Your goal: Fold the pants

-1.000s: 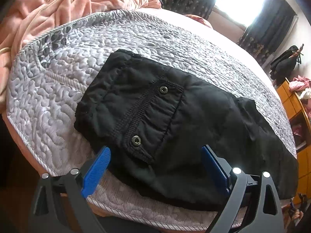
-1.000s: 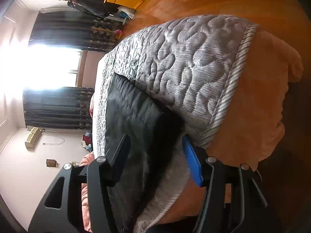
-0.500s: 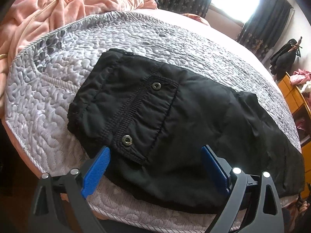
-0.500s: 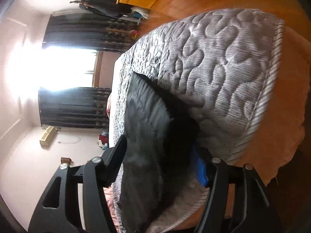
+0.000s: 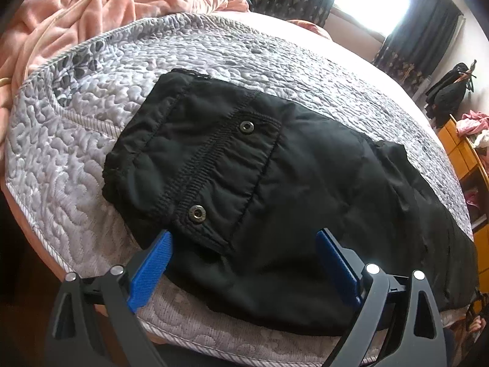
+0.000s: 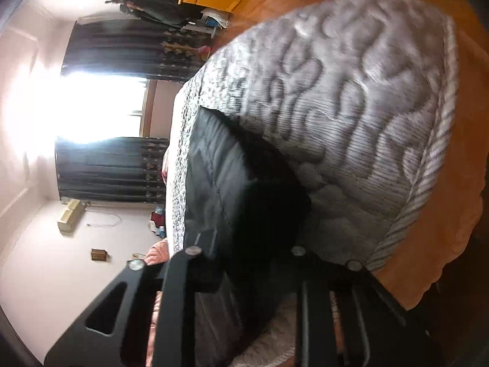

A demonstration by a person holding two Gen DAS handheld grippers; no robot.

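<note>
Black pants (image 5: 275,183) lie flat on the grey quilted bedspread (image 5: 91,122), waistband and a snap-button pocket toward the left. My left gripper (image 5: 244,235) hovers open over the near edge of the pants by the pocket, one blue pad on each side and neither pressing the cloth. In the right wrist view the leg end of the pants (image 6: 220,177) bunches up between the fingers of my right gripper (image 6: 253,244). Its jaws are closing on that black fabric, which hides the pads.
A rumpled pink blanket (image 5: 91,6) lies at the head of the bed. The bed's edge runs just below both grippers, with an orange skirt (image 6: 443,214) and wooden floor beyond. A wooden cabinet (image 5: 467,153) with clothes stands at the right, by dark curtains (image 5: 428,24).
The right gripper moved forward onto the leg end and went from wide open to closed on the fabric. The left gripper stayed open and shifted only slightly.
</note>
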